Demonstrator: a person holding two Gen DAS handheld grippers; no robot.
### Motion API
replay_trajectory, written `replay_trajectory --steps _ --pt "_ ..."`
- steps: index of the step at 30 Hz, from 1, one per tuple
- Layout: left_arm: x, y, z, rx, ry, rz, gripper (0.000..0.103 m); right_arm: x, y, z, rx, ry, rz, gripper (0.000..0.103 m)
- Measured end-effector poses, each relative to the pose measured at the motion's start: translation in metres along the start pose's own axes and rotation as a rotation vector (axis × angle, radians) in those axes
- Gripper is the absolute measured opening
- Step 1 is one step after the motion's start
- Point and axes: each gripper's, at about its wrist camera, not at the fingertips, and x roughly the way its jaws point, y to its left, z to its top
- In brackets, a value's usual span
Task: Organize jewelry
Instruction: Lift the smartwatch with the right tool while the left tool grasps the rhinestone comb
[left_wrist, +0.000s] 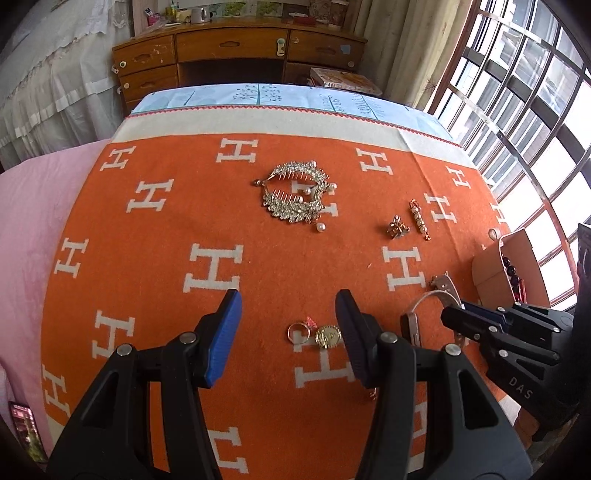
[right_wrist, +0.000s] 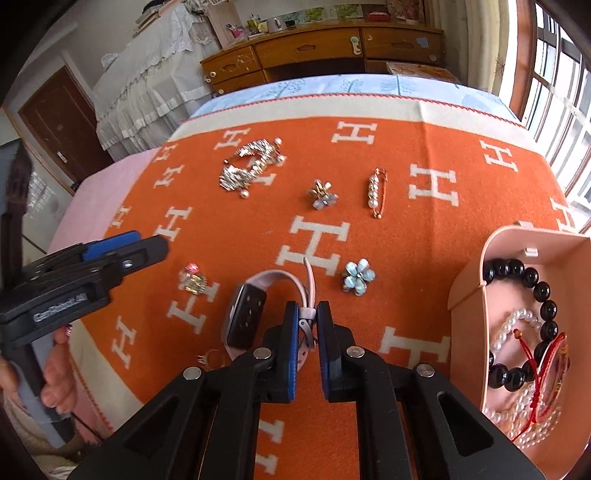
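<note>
My right gripper (right_wrist: 307, 314) is shut on the pale pink strap of a smartwatch (right_wrist: 245, 317), whose black face rests on the orange blanket. It also shows in the left wrist view (left_wrist: 456, 314) at the watch (left_wrist: 412, 325). My left gripper (left_wrist: 288, 310) is open and empty above a ring (left_wrist: 298, 331) and a gold round piece (left_wrist: 327, 336). A pink open box (right_wrist: 465, 288) at the right holds a black bead bracelet (right_wrist: 543, 291), pearl strands and a red cord.
On the blanket lie a crystal hair comb set (left_wrist: 295, 192), a pearl pin (right_wrist: 376, 192), a small flower clip (right_wrist: 321, 195), a blue flower brooch (right_wrist: 357, 277) and a pink-stoned ring (right_wrist: 192, 277). A wooden desk (left_wrist: 236, 48) stands beyond the bed; windows at right.
</note>
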Motion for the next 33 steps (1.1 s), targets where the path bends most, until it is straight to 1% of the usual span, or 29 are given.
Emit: replay_trajectory --steps 3,6,10,12,13,16,19,21,23,27,33 --pt "-0.002 -0.004 0.017 0.022 -0.009 -0.001 0.050 -0.019 0.001 0.011 0.008 -0.045 0.023 0.009" --pt "-0.001 -0.012 0.037 0.054 -0.008 -0.011 0.050 -0.042 -0.005 0.029 0.039 -0.104 0.047 0.009" --pt "0.012 -0.025 0.064 0.097 0.029 -0.029 0.049 -0.073 -0.018 0.058 0.089 -0.188 0.062 0.009" --pt "0.022 -0.029 0.079 0.100 0.059 -0.036 0.048 -0.082 -0.024 0.071 0.114 -0.210 0.075 0.009" --pt "0.027 -0.030 0.085 0.097 0.078 -0.041 0.046 -0.086 -0.028 0.077 0.129 -0.217 0.085 0.009" --pt "0.045 -0.036 0.102 0.091 0.133 -0.062 0.038 -0.093 -0.039 0.090 0.165 -0.228 0.109 0.009" --pt "0.062 -0.041 0.111 0.111 0.170 -0.048 0.033 -0.095 -0.047 0.096 0.194 -0.225 0.124 0.009" --pt "0.075 -0.044 0.114 0.119 0.199 -0.034 0.028 -0.094 -0.052 0.096 0.209 -0.218 0.135 0.009" --pt "0.086 -0.045 0.114 0.123 0.226 -0.025 0.020 -0.092 -0.055 0.095 0.220 -0.211 0.139 0.009" --pt "0.102 -0.047 0.115 0.132 0.249 0.001 0.018 -0.089 -0.060 0.091 0.238 -0.208 0.137 0.009" --pt "0.115 -0.047 0.117 0.136 0.265 0.026 0.017 -0.086 -0.069 0.085 0.261 -0.198 0.144 0.009"
